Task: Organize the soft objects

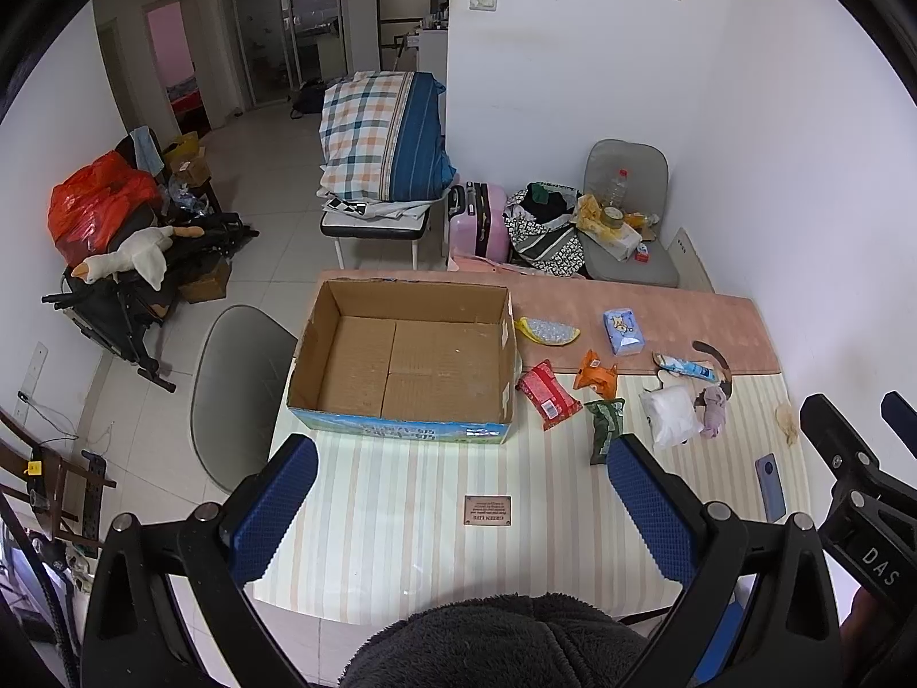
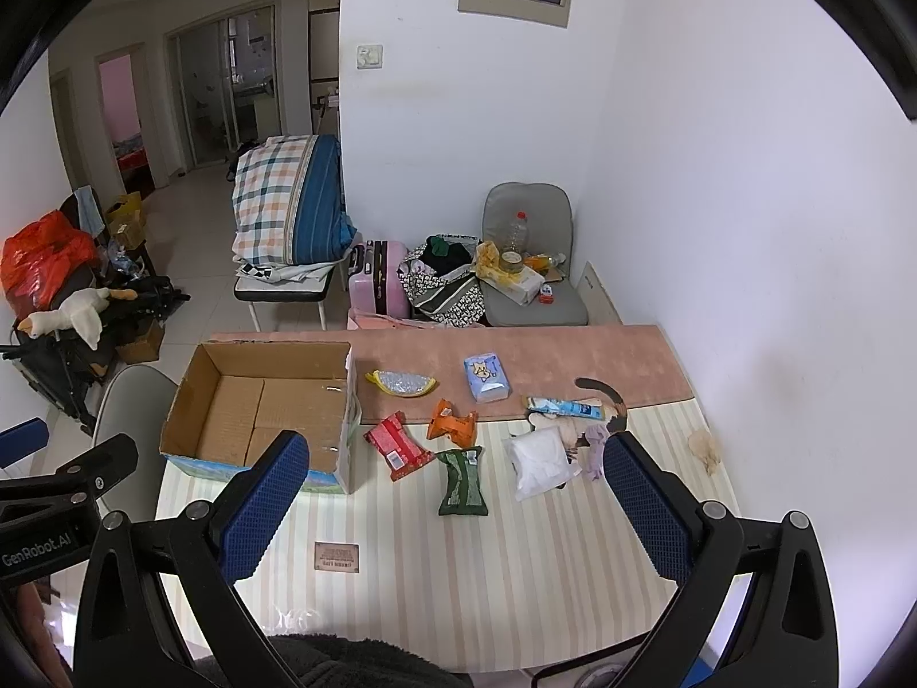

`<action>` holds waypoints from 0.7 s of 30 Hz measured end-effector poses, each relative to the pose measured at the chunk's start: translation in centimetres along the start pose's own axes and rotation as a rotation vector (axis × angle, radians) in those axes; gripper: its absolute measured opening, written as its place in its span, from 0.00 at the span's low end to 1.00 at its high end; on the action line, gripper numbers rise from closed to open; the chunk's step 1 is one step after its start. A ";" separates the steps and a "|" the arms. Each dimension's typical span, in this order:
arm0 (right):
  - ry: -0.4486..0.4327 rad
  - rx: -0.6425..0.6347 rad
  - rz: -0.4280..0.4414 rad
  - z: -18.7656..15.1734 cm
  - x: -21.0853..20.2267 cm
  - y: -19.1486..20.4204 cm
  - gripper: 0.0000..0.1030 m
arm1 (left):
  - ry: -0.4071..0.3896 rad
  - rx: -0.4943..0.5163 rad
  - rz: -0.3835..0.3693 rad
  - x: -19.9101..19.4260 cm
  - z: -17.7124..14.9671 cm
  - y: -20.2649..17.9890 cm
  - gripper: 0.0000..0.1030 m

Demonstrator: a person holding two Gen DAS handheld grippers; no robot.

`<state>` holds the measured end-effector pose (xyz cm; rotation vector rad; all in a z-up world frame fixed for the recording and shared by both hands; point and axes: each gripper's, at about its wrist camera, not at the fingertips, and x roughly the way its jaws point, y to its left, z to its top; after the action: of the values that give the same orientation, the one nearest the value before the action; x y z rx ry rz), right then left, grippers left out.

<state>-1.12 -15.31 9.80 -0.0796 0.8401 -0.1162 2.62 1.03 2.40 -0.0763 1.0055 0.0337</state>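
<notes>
An empty cardboard box (image 1: 401,361) (image 2: 263,407) stands on the left of the table. To its right lie soft packs: a red pack (image 1: 547,394) (image 2: 398,445), an orange pack (image 1: 596,372) (image 2: 453,421), a green pack (image 1: 604,430) (image 2: 461,481), a white pouch (image 1: 667,415) (image 2: 539,461), a blue tissue pack (image 1: 623,331) (image 2: 486,378), a yellow-edged pouch (image 1: 547,331) (image 2: 401,383) and a pinkish cloth (image 1: 712,410) (image 2: 596,450). My left gripper (image 1: 461,493) and right gripper (image 2: 455,493) are open, empty, above the table's near side.
A phone (image 1: 769,487) lies near the right table edge. A small label plate (image 1: 487,510) (image 2: 337,557) sits on the striped table mat (image 2: 487,567). A grey chair (image 1: 240,390) stands left of the table. Chairs, a suitcase and bags crowd the floor beyond.
</notes>
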 end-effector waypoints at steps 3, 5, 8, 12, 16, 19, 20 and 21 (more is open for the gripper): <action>-0.001 0.001 0.001 0.1 -0.1 0.0 1.00 | 0.000 0.000 -0.002 0.0 -0.1 0.1 1.00; -0.003 0.003 0.004 0.4 0.1 0.0 1.00 | 0.002 -0.001 -0.001 0.0 -0.2 0.2 1.00; 0.007 0.024 0.018 0.8 0.9 -0.5 1.00 | 0.004 -0.004 0.001 0.4 -0.3 0.2 1.00; 0.030 0.070 0.009 0.7 3.6 -2.3 1.00 | -0.047 0.038 0.049 2.1 0.2 -0.9 1.00; 0.136 0.118 -0.017 1.0 10.4 -6.4 1.00 | 0.026 0.098 0.041 7.7 1.5 -3.4 1.00; 0.237 0.130 -0.038 0.3 16.5 -9.6 1.00 | 0.158 0.109 0.004 14.2 1.8 -5.9 1.00; 0.290 0.133 -0.058 -0.2 19.5 -11.0 1.00 | 0.200 0.112 -0.010 16.2 1.7 -6.6 1.00; 0.326 0.132 -0.069 -0.6 21.7 -12.1 1.00 | 0.241 0.114 -0.017 18.1 1.7 -7.5 1.00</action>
<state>11.94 -30.19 -5.26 0.0360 1.1526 -0.2544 14.22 -6.46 -11.67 0.0163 1.2451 -0.0500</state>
